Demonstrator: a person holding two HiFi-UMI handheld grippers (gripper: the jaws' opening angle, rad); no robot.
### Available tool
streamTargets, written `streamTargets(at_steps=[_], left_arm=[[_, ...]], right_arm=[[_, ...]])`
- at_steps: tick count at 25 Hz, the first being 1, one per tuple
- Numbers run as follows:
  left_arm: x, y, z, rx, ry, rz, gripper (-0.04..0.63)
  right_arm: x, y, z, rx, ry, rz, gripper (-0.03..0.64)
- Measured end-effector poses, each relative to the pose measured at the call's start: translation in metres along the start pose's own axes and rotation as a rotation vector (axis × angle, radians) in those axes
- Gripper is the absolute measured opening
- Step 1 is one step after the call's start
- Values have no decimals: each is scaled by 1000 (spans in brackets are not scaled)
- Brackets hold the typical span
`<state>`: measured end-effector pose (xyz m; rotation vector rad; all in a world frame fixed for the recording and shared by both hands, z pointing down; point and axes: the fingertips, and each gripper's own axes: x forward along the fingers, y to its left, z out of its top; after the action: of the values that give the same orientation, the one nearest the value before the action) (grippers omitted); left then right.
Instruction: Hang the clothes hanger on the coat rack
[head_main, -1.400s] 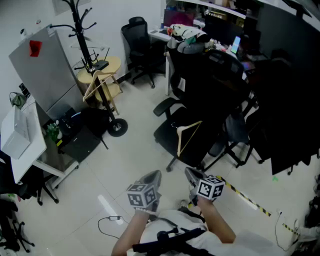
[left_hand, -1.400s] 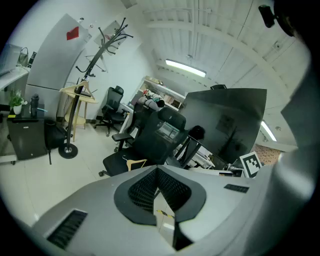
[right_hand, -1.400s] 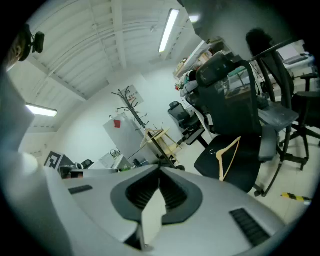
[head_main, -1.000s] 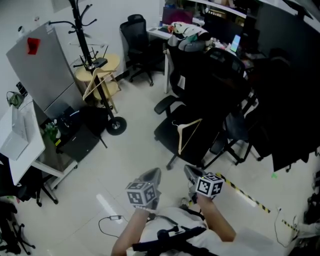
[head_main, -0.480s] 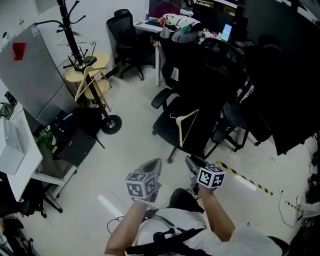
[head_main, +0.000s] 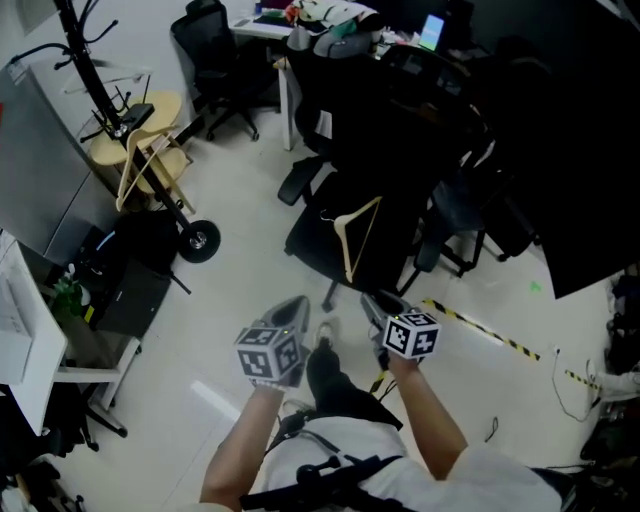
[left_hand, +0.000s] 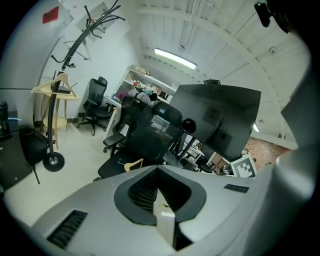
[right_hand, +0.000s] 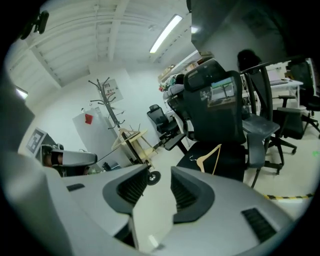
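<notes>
At upper left of the head view stands the black coat rack (head_main: 85, 62), with bare pale floor (head_main: 250, 190) open between it and the black office chair (head_main: 318, 248) at centre, where the wooden clothes hanger (head_main: 355, 235) lies on the seat. Below, the left gripper (head_main: 290, 312) has its jaws together and empty. The right gripper (head_main: 377, 305), short of the seat's front edge, has jaws apart that have just been opening, nothing between them.
</notes>
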<state>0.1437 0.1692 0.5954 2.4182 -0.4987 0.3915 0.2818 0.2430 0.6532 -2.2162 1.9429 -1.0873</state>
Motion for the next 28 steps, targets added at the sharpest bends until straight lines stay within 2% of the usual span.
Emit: streamTargets(at_steps=[10, 19, 28], left_arm=[[117, 41, 9, -39, 118, 6, -11], [222, 86, -9, -63, 230, 14, -12], [277, 131, -22, -160, 269, 65, -11]], right_arm=[[113, -75, 6, 53, 119, -40, 169], [237, -157, -5, 34, 253, -98, 193], [329, -214, -45, 0, 404, -162, 193]])
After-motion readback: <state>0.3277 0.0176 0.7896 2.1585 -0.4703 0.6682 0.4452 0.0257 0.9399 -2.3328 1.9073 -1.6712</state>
